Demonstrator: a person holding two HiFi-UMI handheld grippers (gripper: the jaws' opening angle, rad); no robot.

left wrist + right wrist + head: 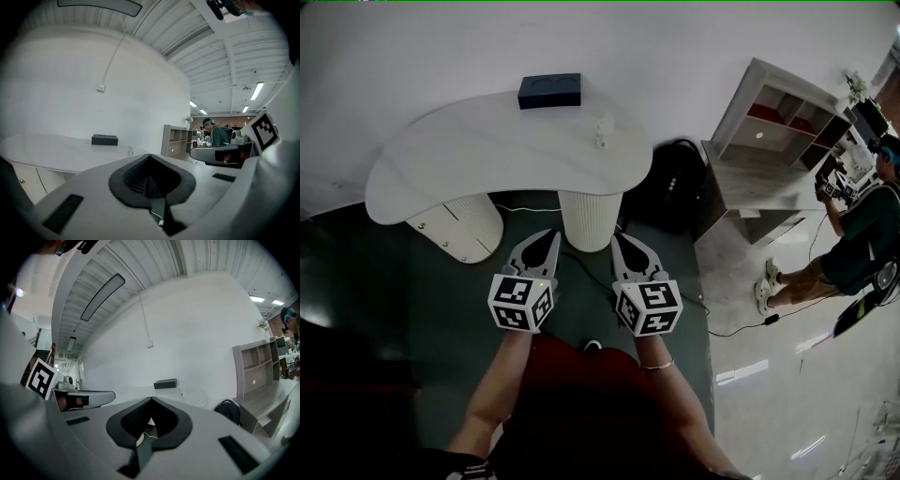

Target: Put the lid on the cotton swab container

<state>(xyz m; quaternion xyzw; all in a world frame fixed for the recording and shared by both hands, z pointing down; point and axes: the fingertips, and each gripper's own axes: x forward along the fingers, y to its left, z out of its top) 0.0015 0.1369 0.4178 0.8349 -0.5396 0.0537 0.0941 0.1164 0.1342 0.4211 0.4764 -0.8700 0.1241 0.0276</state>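
Note:
A small clear cotton swab container (603,131) stands on the white table (469,159), near its far right edge. It is too small to tell its lid apart. It shows tiny in the left gripper view (130,150) and in the right gripper view (180,393). My left gripper (550,236) and right gripper (620,238) are held side by side in front of the table, below its edge, and both point toward it. Each is shut with nothing held, as the left gripper (150,157) and the right gripper (151,401) show in their own views.
A dark rectangular box (549,90) lies at the back of the table. Two ribbed white pedestals (586,217) carry the table. A black bag (675,187) sits on the floor by a grey shelf unit (773,127). A person (853,244) stands far right. Cables cross the floor.

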